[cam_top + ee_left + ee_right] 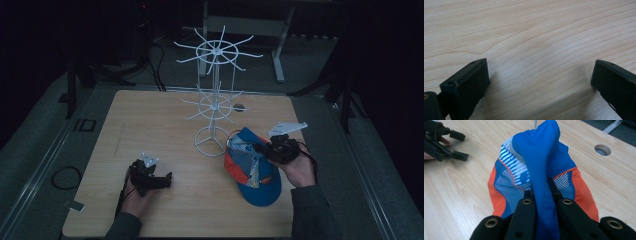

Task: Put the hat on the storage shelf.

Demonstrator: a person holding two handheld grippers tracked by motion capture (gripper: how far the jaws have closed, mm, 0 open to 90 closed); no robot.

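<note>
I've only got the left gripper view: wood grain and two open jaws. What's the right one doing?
Observer: The right claw is shut on a blue and orange cap, pinching a fold of its blue fabric.
Operator: Cap on the table or lifted?
Observer: In the high view it looks to rest on the table, brim toward the person; whether any part is lifted I can't tell.
Operator: Anything else out there?
Observer: A white wire rack with two tiers of radiating hooks stands just left of the cap, behind it.
Operator: And my claw relative to that?
Observer: The left claw sits low over bare wood, left of the rack's base, jaws open and holding nothing.
</note>
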